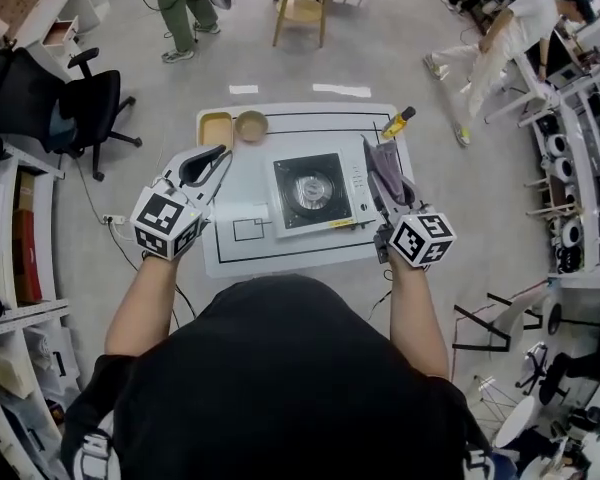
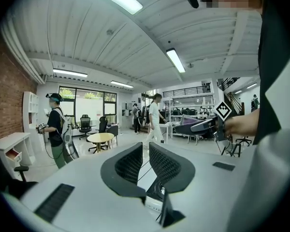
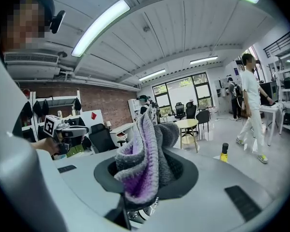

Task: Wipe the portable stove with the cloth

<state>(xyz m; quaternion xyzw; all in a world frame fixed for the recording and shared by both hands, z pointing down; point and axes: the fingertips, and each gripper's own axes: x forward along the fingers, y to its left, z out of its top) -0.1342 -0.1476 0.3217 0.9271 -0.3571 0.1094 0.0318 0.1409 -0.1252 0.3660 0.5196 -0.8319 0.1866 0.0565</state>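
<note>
The left gripper (image 1: pixel 216 156) is held over the white table (image 1: pixel 242 253) at about 9 o'clock from the portable stove (image 1: pixel 315 193). In the left gripper view its jaws stand a narrow gap apart with nothing between them, and a corner of the stove shows just below their tips. At 11 o'clock from the stove, near the table's far edge, a tan tray (image 1: pixel 216 128) lies with a round bowl (image 1: pixel 251 125) just beside it on the right. The stove sits near the middle of the table, its round burner facing up and its control strip along its right side. At 3 o'clock from the stove, over that right side, hangs the grey and purple cloth (image 1: pixel 385 166). The right gripper (image 1: pixel 376 160) has its jaws pinched on it. In the right gripper view the bunched cloth fills the space between the jaws, rises above their tips and droops below them. At 1 o'clock from the stove, on the table's far right corner, stands a yellow bottle (image 1: pixel 398 122) with a dark cap.
</note>
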